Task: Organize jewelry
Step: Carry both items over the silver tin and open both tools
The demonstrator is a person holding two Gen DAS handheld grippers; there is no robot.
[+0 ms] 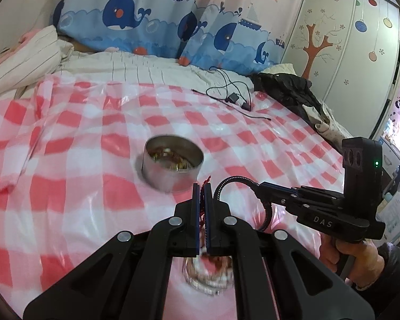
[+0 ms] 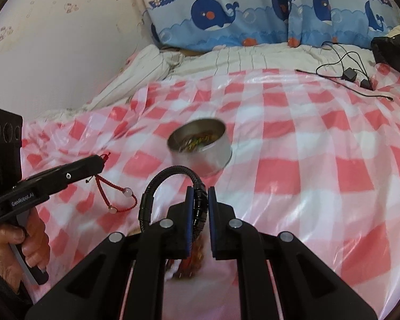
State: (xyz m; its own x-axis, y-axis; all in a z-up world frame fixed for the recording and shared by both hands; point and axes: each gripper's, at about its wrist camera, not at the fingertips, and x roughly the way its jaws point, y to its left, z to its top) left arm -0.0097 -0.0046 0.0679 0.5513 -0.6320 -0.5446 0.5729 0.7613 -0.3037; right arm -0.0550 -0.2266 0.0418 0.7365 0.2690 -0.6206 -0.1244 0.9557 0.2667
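Observation:
My left gripper [image 1: 202, 188] is shut on a red cord bracelet [image 1: 207, 180]. In the right wrist view the bracelet [image 2: 112, 192] dangles with pale beads from the left gripper [image 2: 102, 160]. My right gripper [image 2: 200, 190] is shut on a black segmented bracelet [image 2: 200, 208], whose loop arches up to the left. From the left wrist view, the right gripper [image 1: 261, 186] and the black bracelet [image 1: 221, 186] sit just right of my fingers. A round metal tin [image 1: 173, 162] [image 2: 200, 144] holding jewelry stands ahead of both grippers. A blurred second container [image 1: 208, 274] [image 2: 192, 261] lies beneath them.
A red-and-white checked plastic sheet [image 2: 306, 146] covers the bed. Black cables with a charger [image 1: 234, 98] lie at the far right, beside a dark garment [image 1: 285, 85]. Whale-print pillows [image 2: 226, 16] line the back, and a wardrobe [image 1: 346, 53] stands at the right.

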